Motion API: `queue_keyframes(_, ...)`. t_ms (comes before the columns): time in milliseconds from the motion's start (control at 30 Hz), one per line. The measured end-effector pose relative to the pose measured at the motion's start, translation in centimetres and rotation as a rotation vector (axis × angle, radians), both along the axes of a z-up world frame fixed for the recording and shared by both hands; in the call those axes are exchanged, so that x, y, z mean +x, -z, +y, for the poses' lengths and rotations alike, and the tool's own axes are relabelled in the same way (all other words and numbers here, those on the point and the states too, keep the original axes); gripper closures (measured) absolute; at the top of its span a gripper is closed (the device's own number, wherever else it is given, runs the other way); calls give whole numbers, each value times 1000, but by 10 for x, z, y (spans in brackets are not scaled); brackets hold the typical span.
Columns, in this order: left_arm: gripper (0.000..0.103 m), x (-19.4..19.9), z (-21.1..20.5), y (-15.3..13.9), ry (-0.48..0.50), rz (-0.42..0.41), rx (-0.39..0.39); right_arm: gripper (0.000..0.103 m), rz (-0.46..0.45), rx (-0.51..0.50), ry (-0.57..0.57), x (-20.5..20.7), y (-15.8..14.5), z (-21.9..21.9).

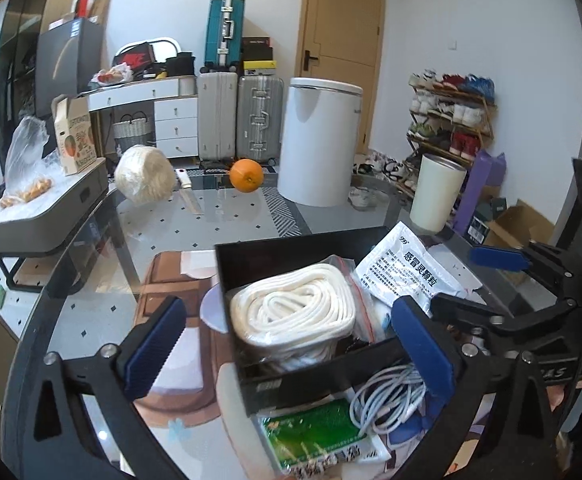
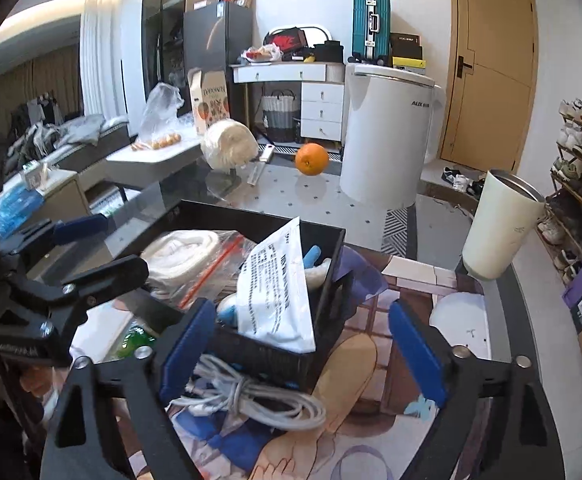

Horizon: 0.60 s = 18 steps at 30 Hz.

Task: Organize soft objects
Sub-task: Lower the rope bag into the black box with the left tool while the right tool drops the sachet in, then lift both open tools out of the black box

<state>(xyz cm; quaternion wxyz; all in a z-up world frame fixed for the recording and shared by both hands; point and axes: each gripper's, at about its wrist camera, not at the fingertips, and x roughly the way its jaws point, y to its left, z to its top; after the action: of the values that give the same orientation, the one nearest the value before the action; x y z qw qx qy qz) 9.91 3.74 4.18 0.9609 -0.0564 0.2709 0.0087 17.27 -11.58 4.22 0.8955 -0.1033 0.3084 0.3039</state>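
Two grippers, left gripper (image 1: 291, 344) and right gripper (image 2: 303, 344), hang with fingers wide apart and empty by the black box (image 1: 291, 384), which holds the white rope (image 1: 295, 312) on the tabletop (image 1: 211, 224).

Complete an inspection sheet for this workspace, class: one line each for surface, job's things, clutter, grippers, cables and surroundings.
Surface: round glass table with an illustrated mat.
Job's things: black rectangular bin holding a bagged coil of white rope and a white printed sachet; green packet lies outside.
Clutter: orange fruit, cream tumbler, knife, wrapped pale bundle.
Grippers: left hand-held gripper open, astride the bin's near wall; right hand-held gripper open.
Cables: white coiled cable on the mat beside the bin.
Surroundings: suitcases, shoe rack, wooden door.
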Motion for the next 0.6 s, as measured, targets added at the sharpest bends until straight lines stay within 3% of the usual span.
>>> queue_keyframes(67,0,-8,3,1,-7,-2,-8,1,14,22,-2,-5,0,-6)
queue_keyframes(233,0,-24,4,5,-19,7,1,1,61,78,-6,-14,3,-17)
queue_keyframes(600,0,-39,-5,19,-16,50,35,1,100,62,-8,-20,7,-21)
